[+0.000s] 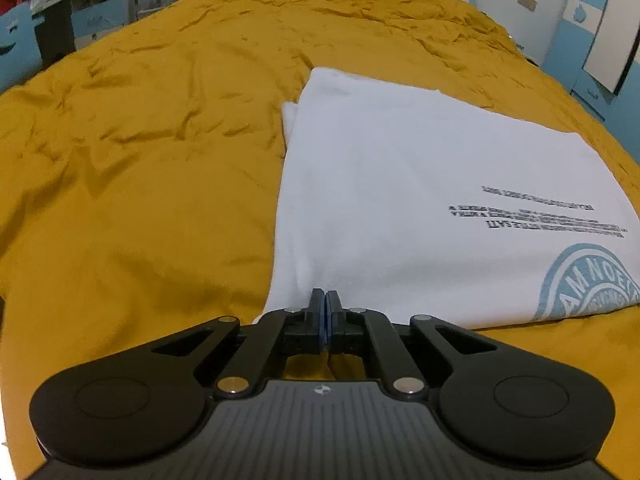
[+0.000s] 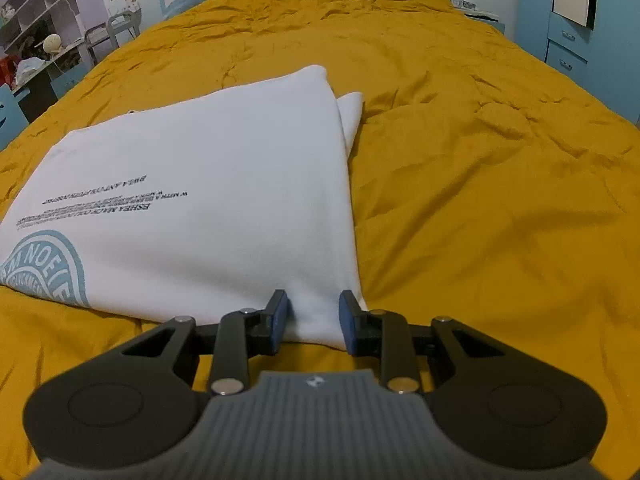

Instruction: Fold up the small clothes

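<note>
Shirt (image 1: pixel 400 200), white and folded, is lying on the mustard bedspread (image 1: pixel 140 160) of the bed, printed side up, with black lines of text and a pale blue round emblem (image 1: pixel 592 280) showing. In the left wrist view we are seeing it spread from the centre toward three o'clock; in the right wrist view it is running from the centre toward nine o'clock.

We are holding the left tongs (image 1: pixel 326 312) pressed together at six o'clock, right at the shirt's near left corner; whether any cloth is caught between the blue pads we cannot tell.

We are holding the right tongs (image 2: pixel 313 320) partly parted at six o'clock, and the shirt's near right corner is sitting between the pads without either one pressing it.

Shelves (image 2: pixel 36 20) are standing at ten o'clock beyond the bed.
</note>
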